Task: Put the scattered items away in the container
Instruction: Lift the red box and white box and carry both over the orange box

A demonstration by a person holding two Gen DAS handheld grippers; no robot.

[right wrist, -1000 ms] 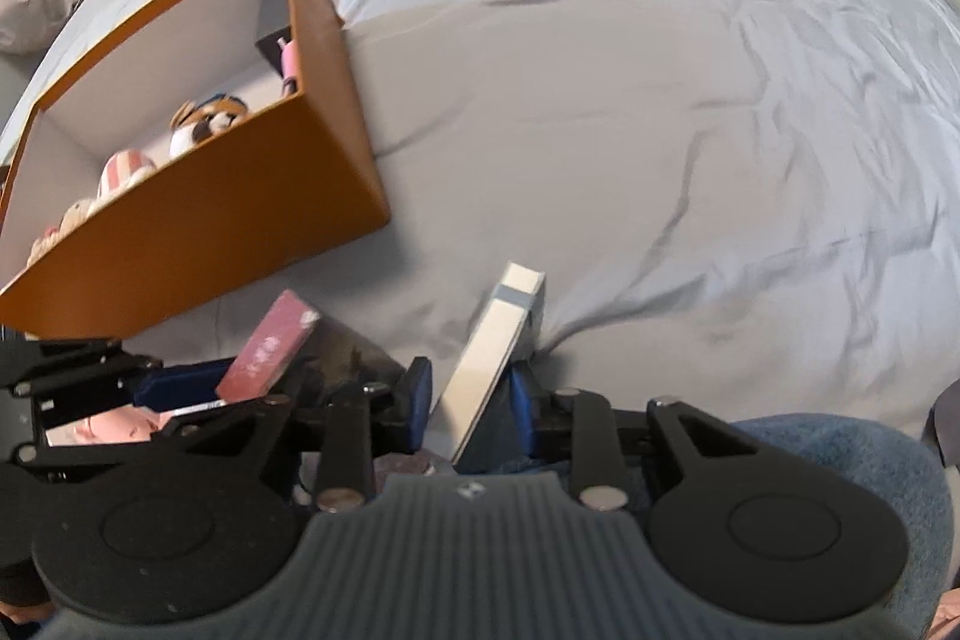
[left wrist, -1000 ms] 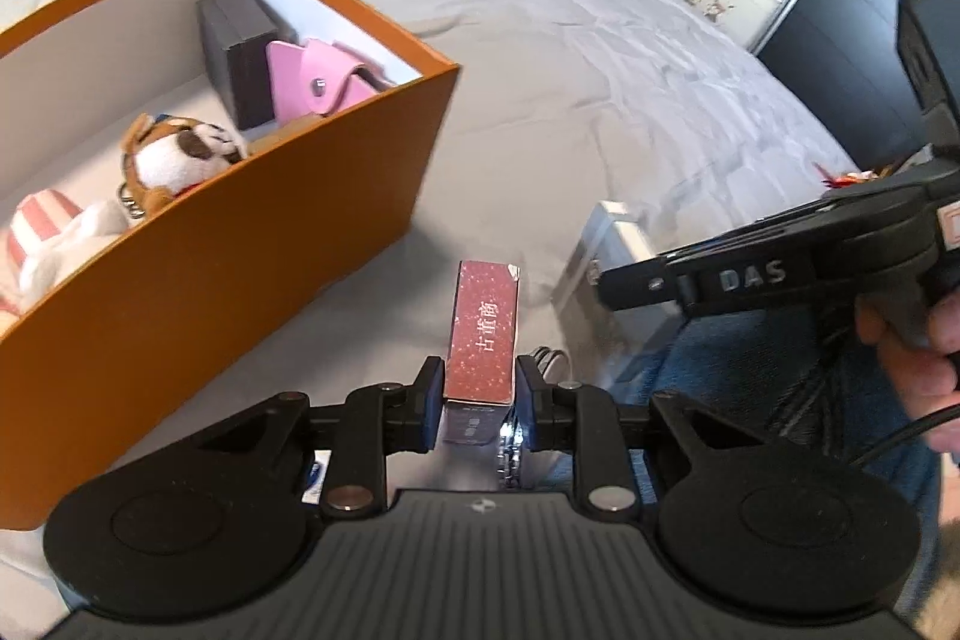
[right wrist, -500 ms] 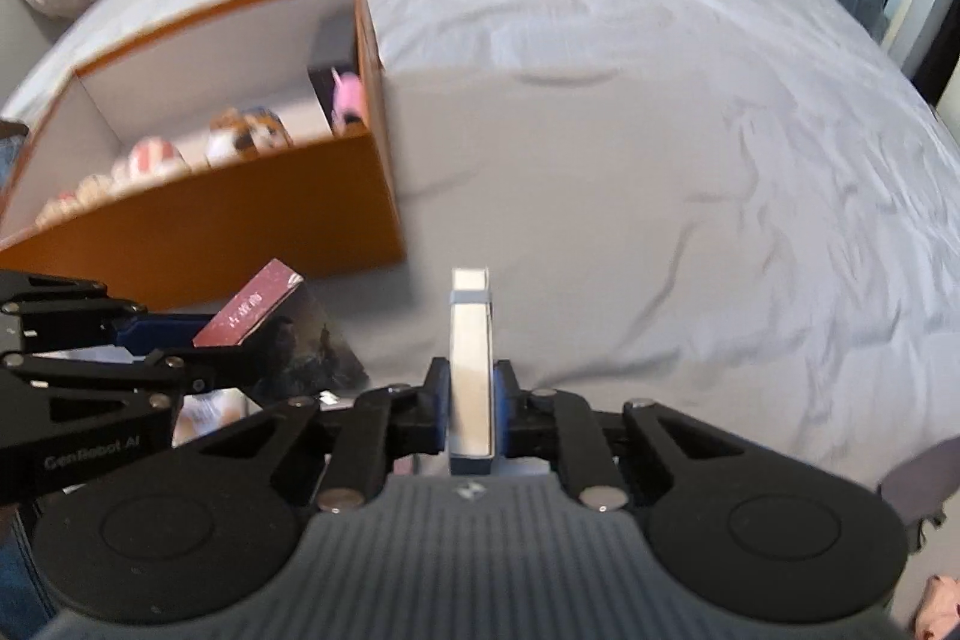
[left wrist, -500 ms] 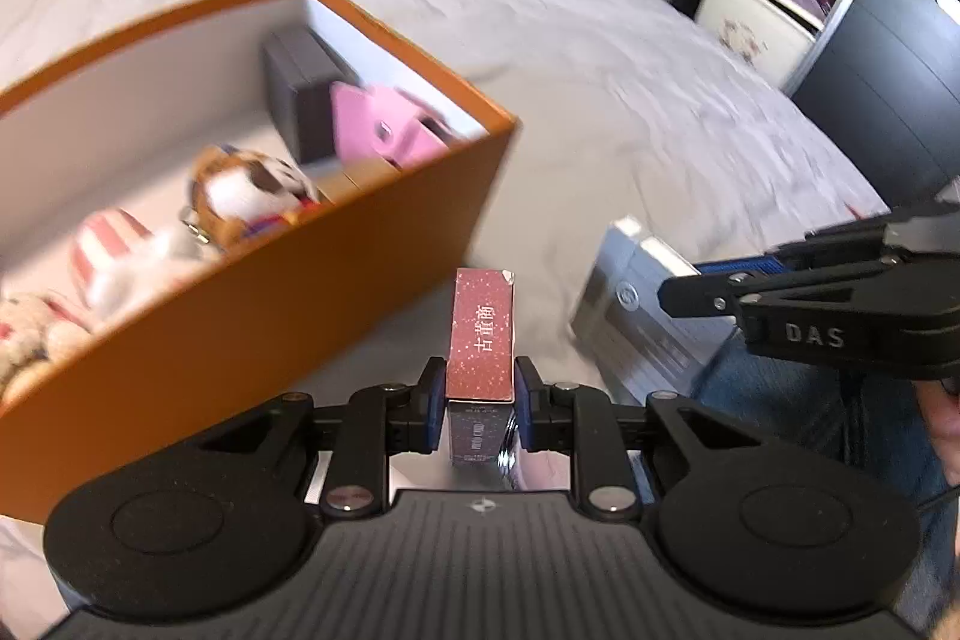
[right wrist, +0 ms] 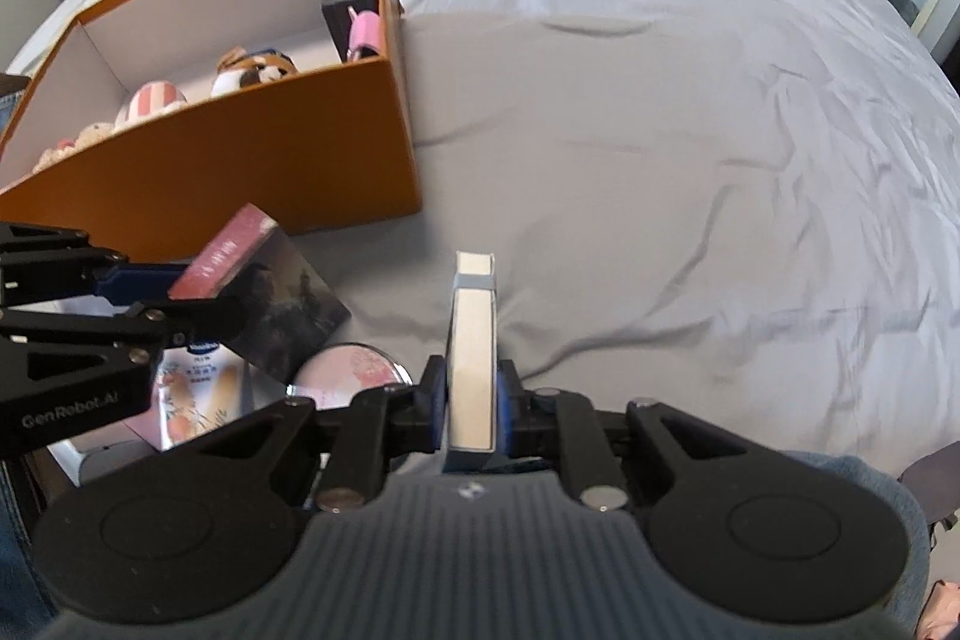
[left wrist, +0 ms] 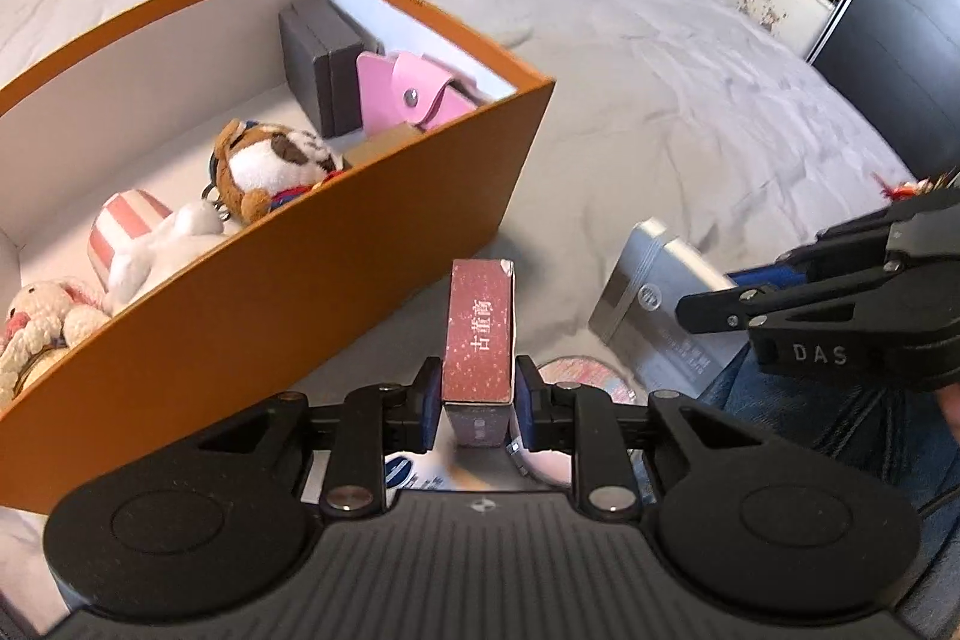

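Grey bedsheet point(right wrist: 660, 130), orange box point(left wrist: 300, 316) at 10 o'clock; left gripper point(left wrist: 474, 400) clamped on red carton point(left wrist: 480, 334), right gripper point(right wrist: 471, 409) clamped on slim white box point(right wrist: 473, 352), jaws just eased slightly wider, both near box's front wall.

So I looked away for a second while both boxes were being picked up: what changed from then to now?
The right claw closed on the slim silver box, which went from leaning to standing edge-on between its pads; its jaws have just eased slightly wider, still gripping. Both boxes have come up off the bed. The left claw kept its grip on the red box. The orange container and its contents stayed put.
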